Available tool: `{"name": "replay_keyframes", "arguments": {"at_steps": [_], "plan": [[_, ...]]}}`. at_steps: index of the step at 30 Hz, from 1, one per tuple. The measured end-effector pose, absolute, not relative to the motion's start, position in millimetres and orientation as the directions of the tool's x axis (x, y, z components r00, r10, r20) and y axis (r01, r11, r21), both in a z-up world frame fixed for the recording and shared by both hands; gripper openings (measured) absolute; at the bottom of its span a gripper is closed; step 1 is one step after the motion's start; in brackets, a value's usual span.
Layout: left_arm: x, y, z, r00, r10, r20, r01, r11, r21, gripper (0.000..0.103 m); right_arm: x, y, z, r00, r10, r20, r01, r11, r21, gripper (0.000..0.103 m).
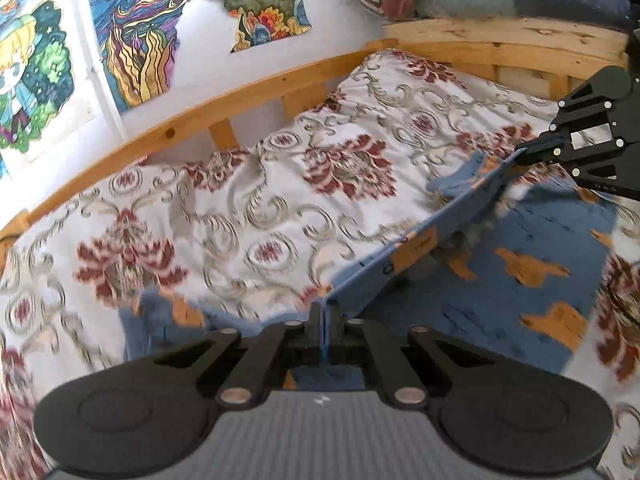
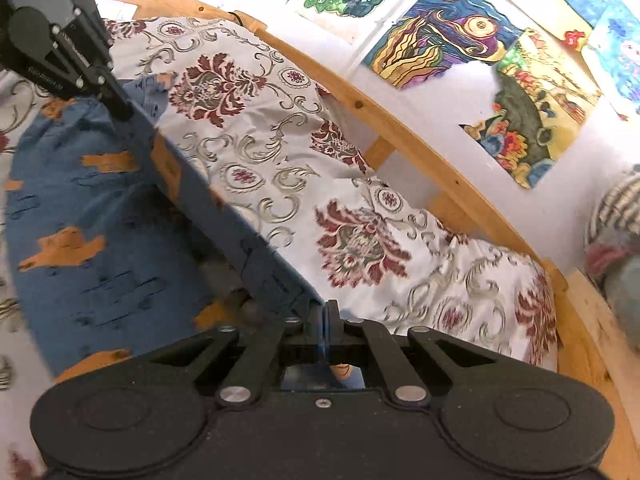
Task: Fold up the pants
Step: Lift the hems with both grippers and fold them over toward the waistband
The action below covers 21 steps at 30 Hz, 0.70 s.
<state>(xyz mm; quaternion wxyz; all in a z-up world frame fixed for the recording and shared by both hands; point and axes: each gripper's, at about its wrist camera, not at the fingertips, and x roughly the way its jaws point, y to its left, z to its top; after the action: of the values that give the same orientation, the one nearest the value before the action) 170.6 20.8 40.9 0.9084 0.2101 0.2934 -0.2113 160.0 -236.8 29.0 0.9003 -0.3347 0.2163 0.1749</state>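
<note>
**Pants edge stretched taut between 2 closed tongs over the bed**

The left tongs [image 1: 325, 312] were closed on one end of a raised edge of the blue pants [image 1: 520, 264], and the right tongs [image 2: 325, 312] were clamped on the other end of that same edge. Holding it at 2 points kept the cloth stretched in a straight line, probably so a whole layer could be carried over as 1 flat panel instead of bunching.

The pants, blue with orange patches, lay on the floral bedspread [image 1: 240, 200] of a wooden-framed bed [image 1: 172, 128], well clear of the rail along the wall with its drawings [image 1: 136, 40]. The rest of the garment lay spread flat beneath the lifted edge.

The gripped edge ran roughly parallel to that rail, and the long axis seemed to follow it. Which end was the waist could not be told.
</note>
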Motion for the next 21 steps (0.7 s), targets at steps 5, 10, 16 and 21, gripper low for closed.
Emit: {"name": "replay_keyframes", "arguments": {"at_steps": [5, 10, 16, 21], "plan": [[128.1, 19.2, 16.7, 0.724, -0.249, -0.643, 0.529, 0.800, 0.285, 0.000, 110.6, -225.5, 10.7, 0.852, 0.149, -0.502, -0.440, 0.723, -0.532, 0.000], [104.8, 21.2, -1.4, 0.706, -0.252, -0.662, 0.542, 0.793, 0.277, 0.000, 84.7, -225.1, -4.2, 0.840, 0.129, -0.526, -0.437, 0.736, -0.518, 0.000], [86.3, 15.6, -23.4, 0.678, -0.256, -0.689, 0.589, 0.750, 0.301, 0.000, 66.4, -224.9, -23.9, 0.829, 0.106, -0.550, -0.429, 0.751, -0.502, 0.000], [80.5, 11.7, -32.9, 0.671, -0.255, -0.697, 0.615, 0.717, 0.329, 0.000, 63.8, -226.6, -34.8, 0.823, 0.091, -0.561, -0.416, 0.769, -0.485, 0.000]]}}
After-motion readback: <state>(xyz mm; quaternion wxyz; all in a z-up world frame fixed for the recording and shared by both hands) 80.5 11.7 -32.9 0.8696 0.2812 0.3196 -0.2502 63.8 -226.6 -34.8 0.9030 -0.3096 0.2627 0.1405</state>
